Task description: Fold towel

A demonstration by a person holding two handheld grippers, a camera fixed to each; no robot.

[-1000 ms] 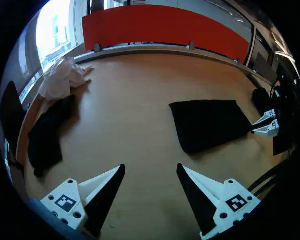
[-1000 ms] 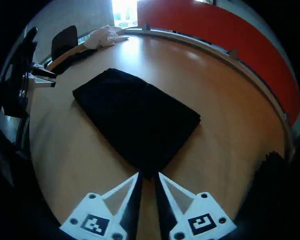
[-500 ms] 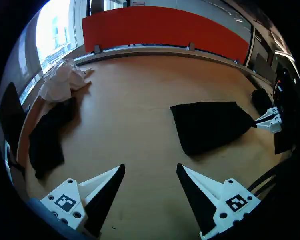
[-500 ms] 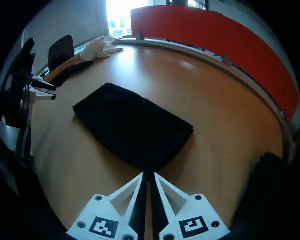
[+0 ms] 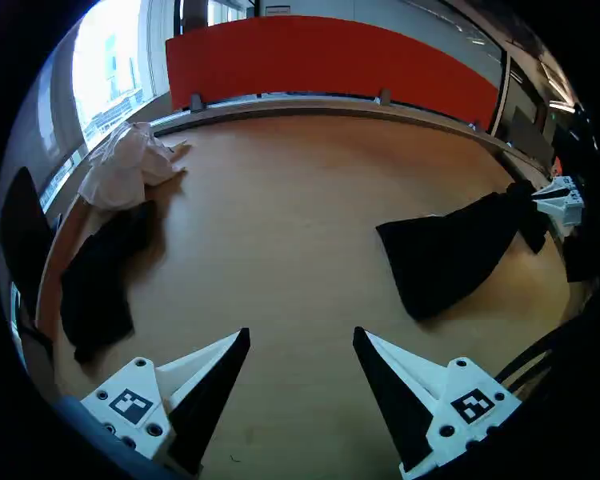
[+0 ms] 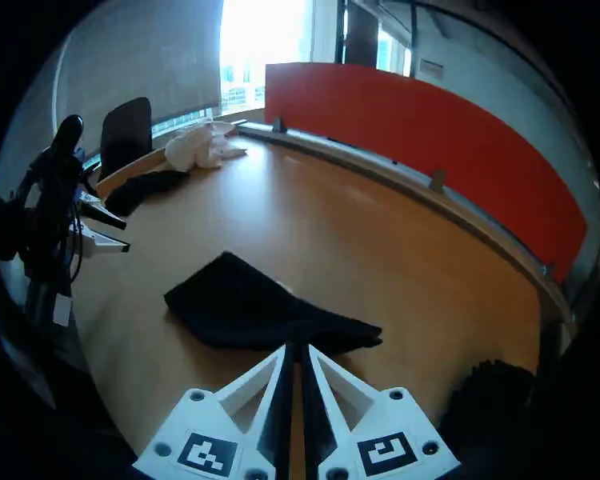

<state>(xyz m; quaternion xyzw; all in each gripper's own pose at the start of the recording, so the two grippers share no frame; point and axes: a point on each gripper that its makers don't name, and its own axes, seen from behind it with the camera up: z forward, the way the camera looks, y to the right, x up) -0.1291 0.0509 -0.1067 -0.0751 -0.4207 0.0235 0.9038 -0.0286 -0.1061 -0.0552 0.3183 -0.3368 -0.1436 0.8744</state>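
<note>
Towel — black, one corner lifted off the table, pinched tight by the right gripper; left gripper hangs over the wood — jaws spread wide.

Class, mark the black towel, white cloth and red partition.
black towel (image 5: pixel 448 256), left gripper view, middle of the draped fabric.
white cloth (image 5: pixel 124 160), left gripper view, centre of the heap.
red partition (image 6: pixel 428 136), right gripper view, middle of its face.

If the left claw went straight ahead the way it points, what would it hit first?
Probably bare table; the black towel lies off to its right, though depth is unclear.
</note>
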